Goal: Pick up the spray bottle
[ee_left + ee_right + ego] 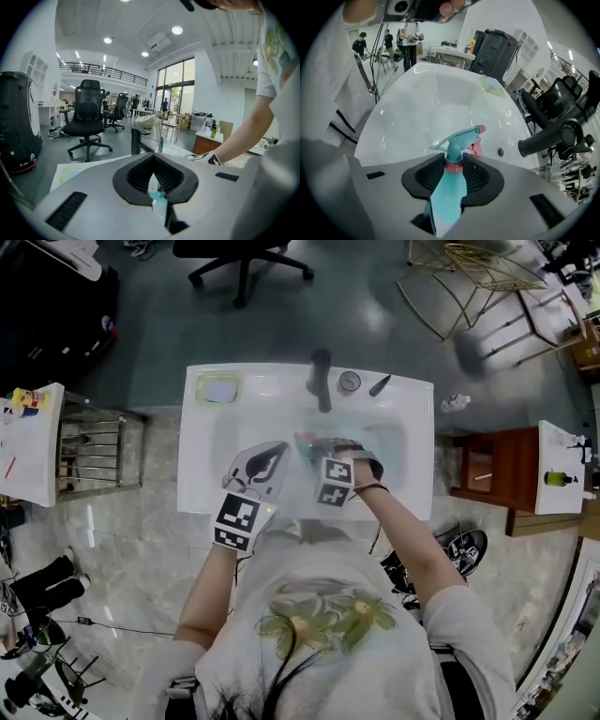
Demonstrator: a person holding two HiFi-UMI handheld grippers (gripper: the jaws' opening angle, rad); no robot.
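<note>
We have the main part done: the right gripper point(452, 172) has its jaws clamped on the bottle point(449, 190), pads pressing the teal body just under the pink collar, trigger head sticking out beyond them. The bottle sits over the basin of the sink point(412, 399), in front of the faucet point(322, 381). We cannot tell whether its base is clear of the basin, so what is left, as we judge it, is to raise it out and show the hold is sound.

In the head view our right forearm reaches in across the front rim, the right gripper point(317, 448) pointing forward and to the left into the basin. The left gripper point(272, 457) is over the front rim just beside the bottle, angled forward and to the right toward it. Its jaws are drawn together on nothing; only a sliver of teal shows through the slit between them
</note>
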